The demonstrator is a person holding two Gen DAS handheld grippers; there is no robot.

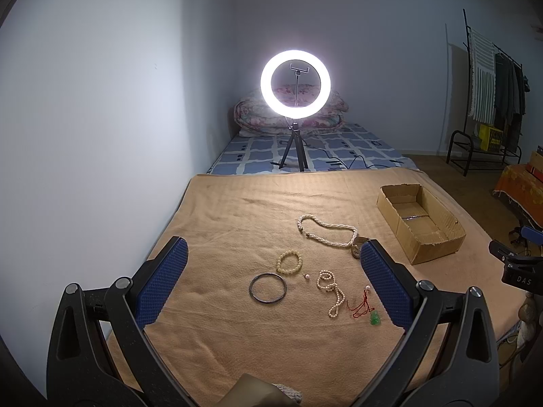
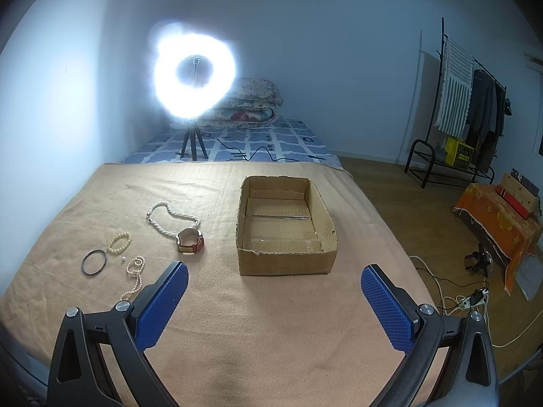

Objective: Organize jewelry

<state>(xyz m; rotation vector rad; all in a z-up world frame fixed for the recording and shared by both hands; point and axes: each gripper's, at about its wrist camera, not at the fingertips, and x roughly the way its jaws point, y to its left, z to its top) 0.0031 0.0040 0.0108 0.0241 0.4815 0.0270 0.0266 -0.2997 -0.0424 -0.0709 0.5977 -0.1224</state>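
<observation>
Both my left claw [image 1: 273,271] and right claw [image 2: 274,291] hang spread and empty above the blanket [image 1: 237,210]. The jewelry, including the pearl necklace [image 1: 327,232] and dark bangle [image 1: 267,287], lies left of the empty cardboard box [image 2: 285,264]. Risks: beads slipping, blanket snagging. My left claw's finger partly hides the watch [image 2: 190,241]; the red cord's pendant is indistinct.

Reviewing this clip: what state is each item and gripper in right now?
Left gripper: open, holding nothing.
Right gripper: open, holding nothing.
Cardboard box: open-topped, no jewelry inside.
Ring light: switched on.
Pearl necklace: loose on blanket.
Black bangle: flat on blanket.
</observation>
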